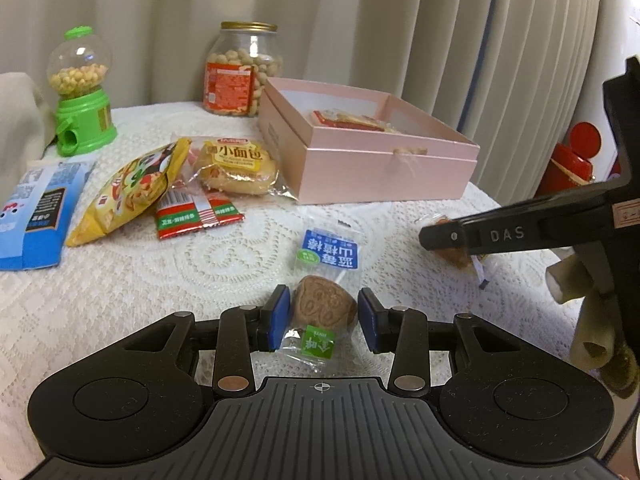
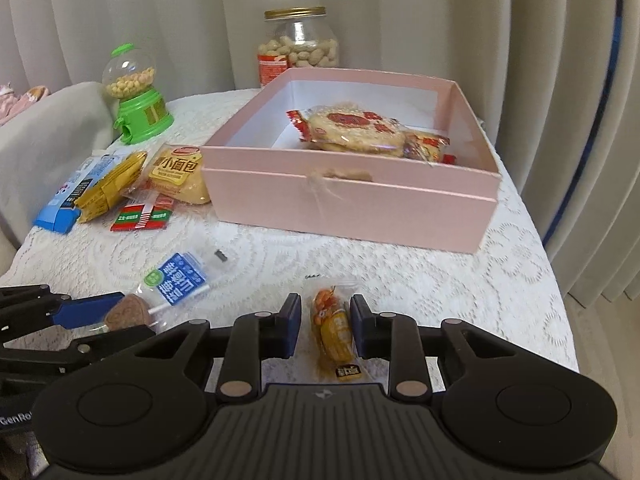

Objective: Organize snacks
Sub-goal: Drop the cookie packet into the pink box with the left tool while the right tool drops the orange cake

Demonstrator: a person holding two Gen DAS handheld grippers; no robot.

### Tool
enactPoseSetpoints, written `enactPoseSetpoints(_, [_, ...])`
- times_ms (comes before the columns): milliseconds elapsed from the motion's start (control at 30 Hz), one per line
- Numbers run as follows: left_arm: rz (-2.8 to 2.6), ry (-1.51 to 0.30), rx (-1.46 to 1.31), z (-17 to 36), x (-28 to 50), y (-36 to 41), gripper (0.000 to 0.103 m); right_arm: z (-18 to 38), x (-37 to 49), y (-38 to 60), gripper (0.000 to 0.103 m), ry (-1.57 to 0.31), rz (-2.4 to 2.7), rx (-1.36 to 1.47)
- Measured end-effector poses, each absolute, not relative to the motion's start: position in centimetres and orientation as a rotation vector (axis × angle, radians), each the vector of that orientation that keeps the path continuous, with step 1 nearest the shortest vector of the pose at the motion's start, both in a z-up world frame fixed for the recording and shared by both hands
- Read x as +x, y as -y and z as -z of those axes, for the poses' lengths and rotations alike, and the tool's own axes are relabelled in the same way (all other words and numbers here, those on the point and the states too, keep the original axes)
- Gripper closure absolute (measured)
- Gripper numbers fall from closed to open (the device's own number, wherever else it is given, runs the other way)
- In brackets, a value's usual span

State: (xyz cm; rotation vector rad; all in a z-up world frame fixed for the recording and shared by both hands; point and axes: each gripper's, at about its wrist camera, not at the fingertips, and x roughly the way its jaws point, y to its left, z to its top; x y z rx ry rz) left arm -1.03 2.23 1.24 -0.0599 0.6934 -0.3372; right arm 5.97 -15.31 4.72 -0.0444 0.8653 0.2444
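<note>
A brown lollipop [image 1: 324, 300] in a clear wrapper with a blue label sits between the blue pads of my left gripper [image 1: 323, 317], which is shut on its head. From the right wrist view, the left gripper [image 2: 114, 320] holds that lollipop [image 2: 180, 280] low over the lace cloth. My right gripper [image 2: 326, 320] is shut on a small orange snack packet [image 2: 334, 328] lying on the cloth. It shows as the right gripper [image 1: 444, 240] at the right edge of the left wrist view. The open pink box [image 1: 384, 168] [image 2: 352, 208] stands behind, with rice cracker packets [image 2: 356, 128] inside.
Left of the box lie a small bread [image 1: 236, 168], a red-green sachet [image 1: 196, 216], a yellow chip bag [image 1: 128, 192] and a blue packet [image 1: 36, 216]. A peanut jar [image 2: 298, 46] and a green candy dispenser [image 2: 136, 96] stand at the back. Curtains hang behind the table.
</note>
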Motion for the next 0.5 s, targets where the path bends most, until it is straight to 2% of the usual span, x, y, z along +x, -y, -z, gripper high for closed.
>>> enactPoseSetpoints(200, [0.332,-0.692,-0.027,-1.3,-1.1,-1.9,0.06,-6.2,4.0,15.3,0.083,-0.8,-0.245,-0.094])
enactPoseSetpoints(333, [0.323,-0.677,-0.114,-1.7,-1.3,-2.4,0.062,-7.9,2.9,17.2,0.086,-0.779,-0.248,-0.046])
enactPoseSetpoints(500, [0.357,-0.498,-0.148,-6.5,-1.0,-2.0,0.062,-13.1,2.8,19.4,0.086,-0.656,-0.257,0.019])
